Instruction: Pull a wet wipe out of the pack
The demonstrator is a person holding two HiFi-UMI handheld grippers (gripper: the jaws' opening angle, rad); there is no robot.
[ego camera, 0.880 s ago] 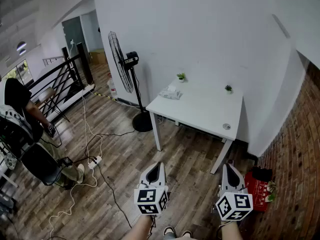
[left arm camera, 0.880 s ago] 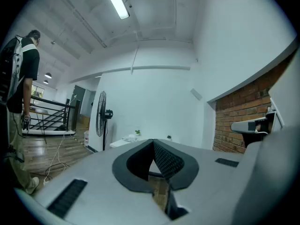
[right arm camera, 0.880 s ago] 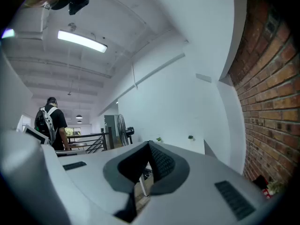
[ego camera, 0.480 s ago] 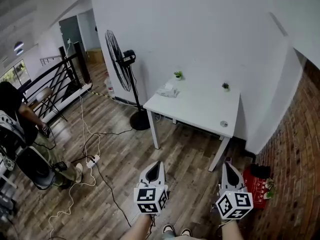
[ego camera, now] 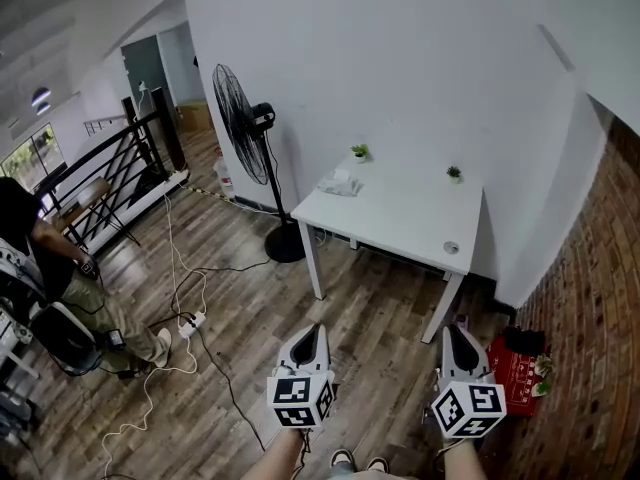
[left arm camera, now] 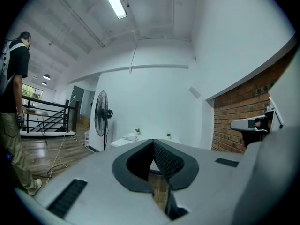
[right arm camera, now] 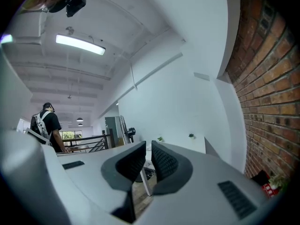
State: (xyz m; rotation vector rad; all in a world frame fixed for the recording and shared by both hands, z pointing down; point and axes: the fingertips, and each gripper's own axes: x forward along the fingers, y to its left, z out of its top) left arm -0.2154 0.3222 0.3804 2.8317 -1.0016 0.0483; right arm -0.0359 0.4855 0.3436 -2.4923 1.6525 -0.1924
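The wet wipe pack [ego camera: 341,183] is a pale crumpled packet on the far left corner of the white table [ego camera: 400,218], well ahead of both grippers. In the left gripper view the wet wipe pack [left arm camera: 129,137] shows small on the distant table top. My left gripper [ego camera: 312,334] is held low over the wooden floor, its jaws shut tip to tip with nothing in them. My right gripper [ego camera: 456,333] hangs beside it near the table's front leg, its jaws shut to a thin slit and empty. The left gripper [left arm camera: 153,141] and the right gripper [right arm camera: 148,144] both aim toward the table.
Two small potted plants [ego camera: 360,152] [ego camera: 455,173] and a round disc [ego camera: 450,248] are on the table. A standing fan [ego camera: 245,128] is left of it. Cables and a power strip [ego camera: 188,322] cross the floor. A person [ego camera: 60,268] stands far left, a red box [ego camera: 515,378] by the brick wall.
The person at the far left has shifted down and left. The table sits slightly differently in view. Both grippers stay shut in the same place.
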